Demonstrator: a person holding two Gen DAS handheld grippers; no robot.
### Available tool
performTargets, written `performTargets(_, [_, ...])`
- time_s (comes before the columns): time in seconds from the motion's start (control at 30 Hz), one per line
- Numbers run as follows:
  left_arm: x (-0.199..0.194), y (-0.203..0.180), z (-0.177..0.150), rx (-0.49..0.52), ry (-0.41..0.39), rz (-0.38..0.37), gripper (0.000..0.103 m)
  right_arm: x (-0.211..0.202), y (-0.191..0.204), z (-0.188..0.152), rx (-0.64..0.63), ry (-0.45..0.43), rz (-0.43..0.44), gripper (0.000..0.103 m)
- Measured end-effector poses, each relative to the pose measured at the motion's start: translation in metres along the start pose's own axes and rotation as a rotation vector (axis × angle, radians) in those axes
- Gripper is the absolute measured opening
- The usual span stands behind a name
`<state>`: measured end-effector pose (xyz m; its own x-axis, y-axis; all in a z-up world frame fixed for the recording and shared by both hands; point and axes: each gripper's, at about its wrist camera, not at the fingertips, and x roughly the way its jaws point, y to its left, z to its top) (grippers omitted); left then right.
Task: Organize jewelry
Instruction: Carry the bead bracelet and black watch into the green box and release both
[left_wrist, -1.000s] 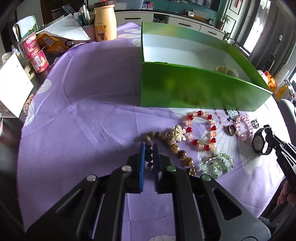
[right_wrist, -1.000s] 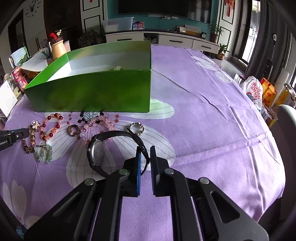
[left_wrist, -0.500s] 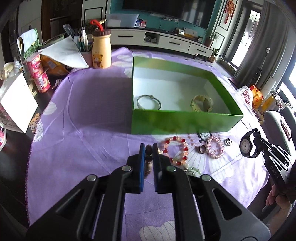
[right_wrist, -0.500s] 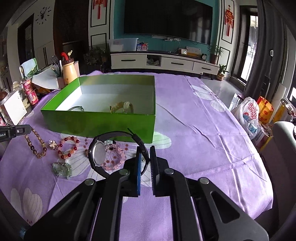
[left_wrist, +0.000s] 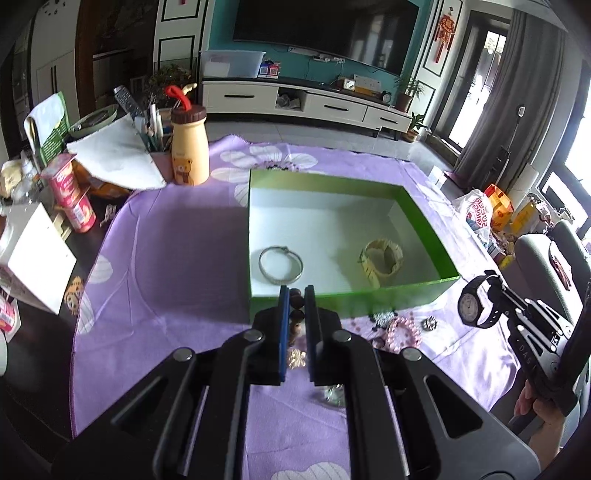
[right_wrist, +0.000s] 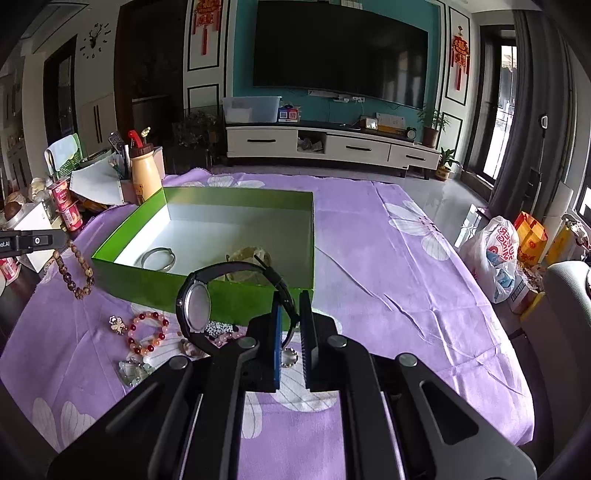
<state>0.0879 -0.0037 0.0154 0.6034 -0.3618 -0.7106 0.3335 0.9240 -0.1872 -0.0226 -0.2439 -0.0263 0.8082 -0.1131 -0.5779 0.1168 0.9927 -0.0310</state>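
Observation:
My left gripper (left_wrist: 295, 295) is shut on a brown wooden bead bracelet (left_wrist: 296, 314), which hangs in the air left of the box in the right wrist view (right_wrist: 75, 271). My right gripper (right_wrist: 290, 301) is shut on the strap of a black wristwatch (right_wrist: 195, 302), lifted above the cloth; the watch also shows at the right of the left wrist view (left_wrist: 474, 306). A green box (left_wrist: 369, 302) with a white floor holds a silver bangle (left_wrist: 280, 264) and a pale yellow bracelet (left_wrist: 382, 260). A red bead bracelet (right_wrist: 146, 332), a pink bead bracelet (left_wrist: 402, 334) and small pieces lie on the cloth before the box.
The purple flowered tablecloth (right_wrist: 388, 266) covers the table. At the far left stand a yellow bear bottle (left_wrist: 189, 146), red cans (left_wrist: 72, 197), papers and a white box (left_wrist: 31, 258). A plastic bag (right_wrist: 495, 254) and a chair (right_wrist: 569, 295) are to the right.
Both grippers have risen from the cloth, the left lifting the wooden bead bracelet and the right the watch. The views now look down into the box.

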Motion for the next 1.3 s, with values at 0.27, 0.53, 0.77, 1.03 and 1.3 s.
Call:
performTargets(0.27, [0.02,-0.012,0.042,0.018,-0.005,-0.004,0.007,0.023,0.003,0.028,0.001,0.0,0.037,0.008])
performTargets(0.53, [0.069,-0.026,0.071,0.034,0.042,0.014,0.007,0.066,0.007,0.055,0.013,0.053,0.071,0.008])
performTargets(0.77, [0.117,-0.034,0.088,0.027,0.095,0.015,0.007,0.117,0.015,0.074,0.003,0.158,0.069,0.008])
performTargets(1.03, [0.174,-0.038,0.101,0.009,0.183,0.011,0.007,0.169,0.027,0.086,-0.035,0.285,0.03,0.008])
performTargets(1.3, [0.199,-0.027,0.104,-0.006,0.216,0.077,0.008,0.203,0.033,0.093,-0.005,0.352,0.016,0.015])
